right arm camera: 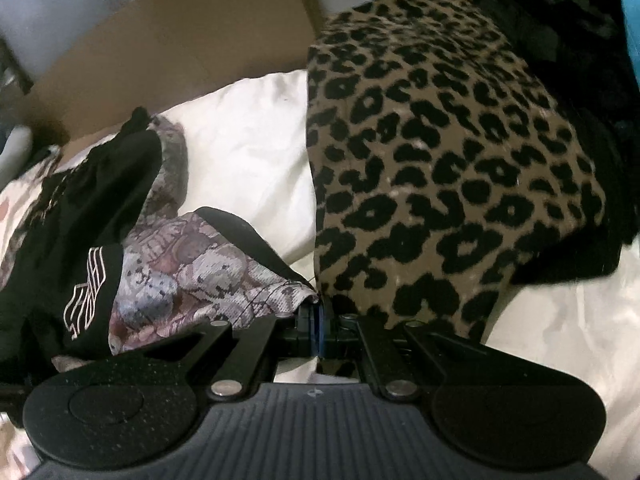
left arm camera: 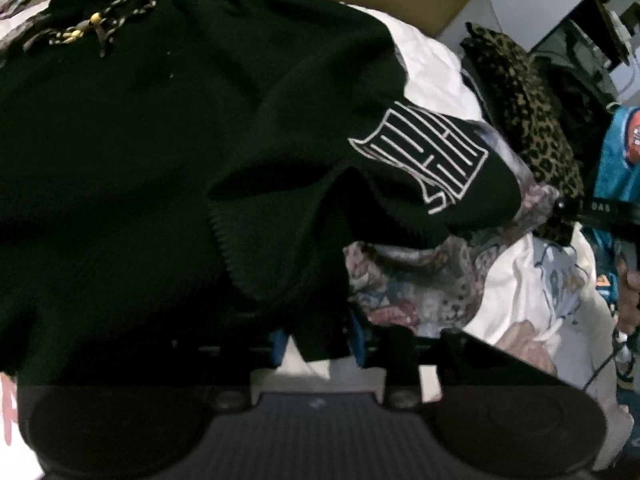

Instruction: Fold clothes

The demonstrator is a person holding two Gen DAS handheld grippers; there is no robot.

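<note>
A black knit garment [left arm camera: 168, 128] with a white line logo [left arm camera: 424, 156] and a gold-and-black cord [left arm camera: 92, 24] fills the left wrist view, lying over a floral garment [left arm camera: 416, 280]. My left gripper [left arm camera: 318, 342] is at the bottom, its blue pads [left arm camera: 280, 346] standing apart. A fold of the black knit hangs between them, with a gap at the left pad. In the right wrist view my right gripper [right arm camera: 317, 312] is shut on the corner of the floral garment [right arm camera: 192, 268], beside the black knit [right arm camera: 80, 216].
A leopard-print garment [right arm camera: 440, 160] lies just right of the right gripper on a white sheet [right arm camera: 248, 152]. A cardboard box [right arm camera: 180, 40] stands behind it, with dark fuzzy fabric [right arm camera: 580, 80] at the far right. A cream printed garment [left arm camera: 540, 300] and teal cloth [left arm camera: 616, 160] lie to the right. A hand [left arm camera: 630, 284] shows at the edge.
</note>
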